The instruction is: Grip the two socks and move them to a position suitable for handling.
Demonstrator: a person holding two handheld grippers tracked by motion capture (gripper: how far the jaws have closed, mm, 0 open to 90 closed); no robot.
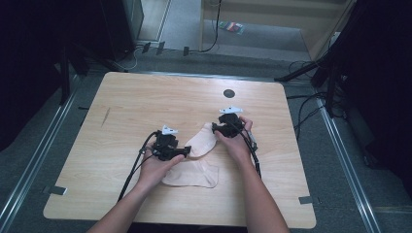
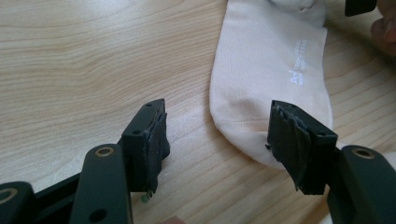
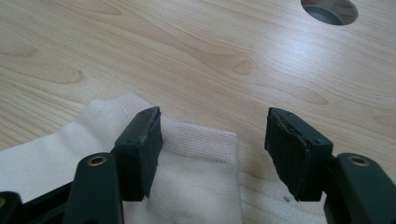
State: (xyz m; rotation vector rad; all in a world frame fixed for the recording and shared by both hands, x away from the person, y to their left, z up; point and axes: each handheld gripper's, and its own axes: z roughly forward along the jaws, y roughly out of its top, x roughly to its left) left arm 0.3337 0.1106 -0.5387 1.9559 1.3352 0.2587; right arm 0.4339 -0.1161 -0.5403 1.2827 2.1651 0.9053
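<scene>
Two cream socks lie on the wooden table [image 1: 121, 107]. The upper sock [image 1: 204, 141] stretches between my two grippers; the lower sock [image 1: 194, 175] lies flat nearer the person. My left gripper [image 1: 185, 151] is open over the toe end of the upper sock [image 2: 271, 74], its right jaw above the fabric, its left jaw above bare wood. My right gripper [image 1: 217, 128] is open over the ribbed cuff [image 3: 196, 144], its left jaw on the sock's edge and its right jaw over the table. Neither gripper [image 2: 217, 135] [image 3: 214, 144] holds anything.
A round cable hole [image 1: 229, 93] [image 3: 329, 10] sits in the table behind the right gripper. Black cables trail from both grippers toward the front edge. Dark stands and floor cables [image 1: 311, 73] surround the table.
</scene>
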